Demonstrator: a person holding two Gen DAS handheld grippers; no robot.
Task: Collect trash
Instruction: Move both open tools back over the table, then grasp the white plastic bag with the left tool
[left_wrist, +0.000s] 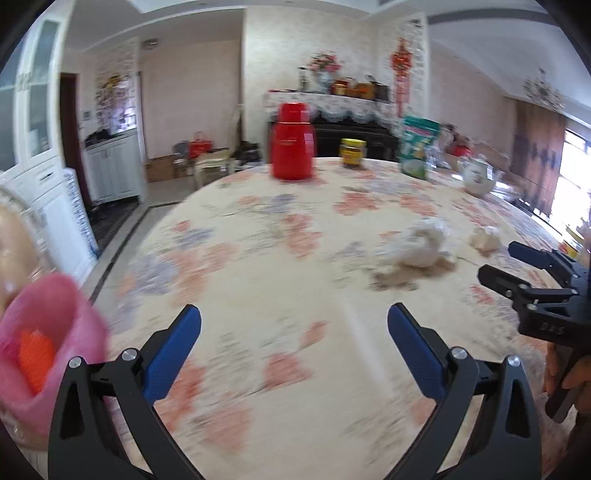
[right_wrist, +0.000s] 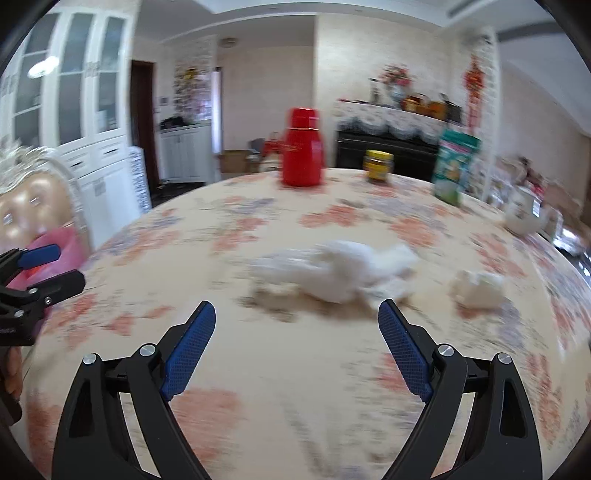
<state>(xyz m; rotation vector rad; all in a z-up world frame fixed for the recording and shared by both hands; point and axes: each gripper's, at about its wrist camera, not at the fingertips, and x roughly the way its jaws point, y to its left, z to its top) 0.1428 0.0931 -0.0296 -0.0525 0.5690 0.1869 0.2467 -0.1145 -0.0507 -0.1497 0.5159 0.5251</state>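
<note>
— Where's the trash?
— A crumpled white tissue (right_wrist: 343, 269) lies on the floral tablecloth (right_wrist: 295, 369), a smaller wad (right_wrist: 476, 290) beside it.
— Your claws?
— My right gripper (right_wrist: 297, 354) and left gripper (left_wrist: 293, 354) gape wide, both empty.

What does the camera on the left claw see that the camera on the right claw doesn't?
Only the left view shows the orange thing inside the pink bin and a curtained window. Only the right view shows the tall white glass-door cabinet in full. Both share the floral tablecloth, red flask, yellow-lidded jar, green packet, white teapot and crumpled white tissue; both claws are open.
</note>
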